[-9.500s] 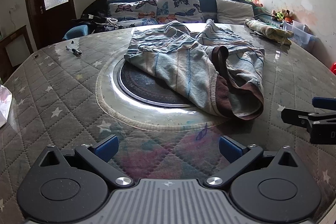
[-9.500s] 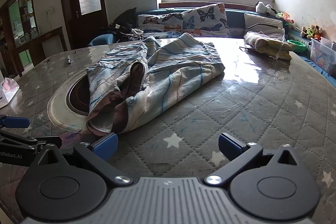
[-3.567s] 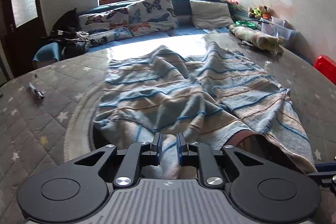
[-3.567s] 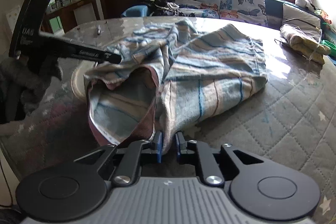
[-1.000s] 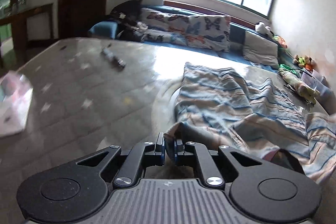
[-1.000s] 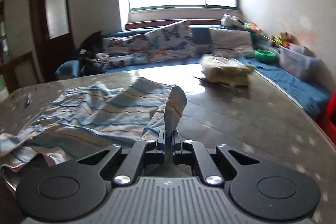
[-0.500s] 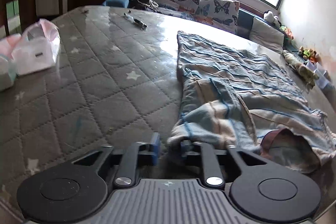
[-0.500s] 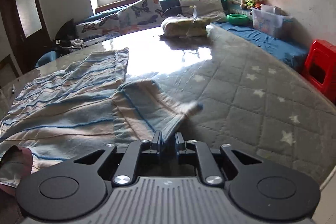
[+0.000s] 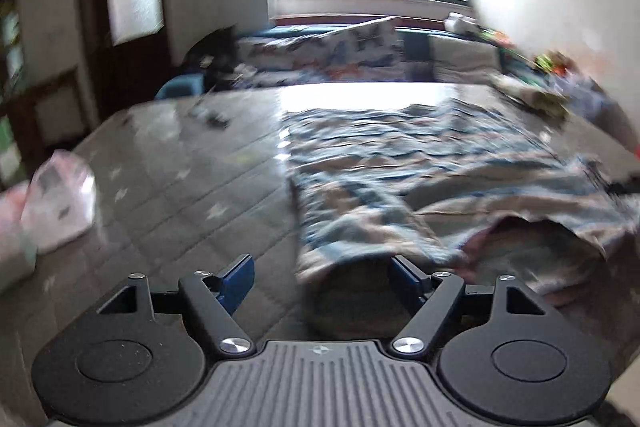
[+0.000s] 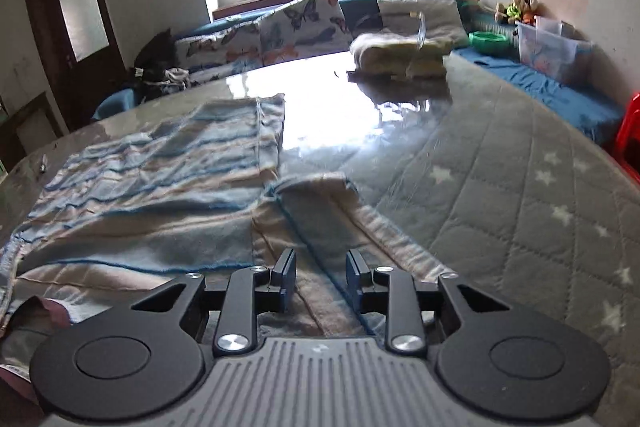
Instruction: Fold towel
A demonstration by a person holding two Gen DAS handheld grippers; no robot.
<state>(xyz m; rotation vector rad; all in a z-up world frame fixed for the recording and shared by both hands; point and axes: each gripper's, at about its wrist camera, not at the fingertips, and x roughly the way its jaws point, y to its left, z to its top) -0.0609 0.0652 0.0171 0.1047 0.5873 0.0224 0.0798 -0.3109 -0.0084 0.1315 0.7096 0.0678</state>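
I saw the striped towel [image 10: 152,183] lying spread on the quilted desk [image 10: 520,195], with 1 corner folded back near my right tool [image 10: 320,277]. Its jaws were opening, and the towel lay under and between them, but the pads did not press it. In the blurred left view, my left tool [image 9: 320,277] was also opening, its jaws wide apart, with the near towel [image 9: 400,187] edge between them and not pinched. A white bag [image 9: 56,203] stood at the left.
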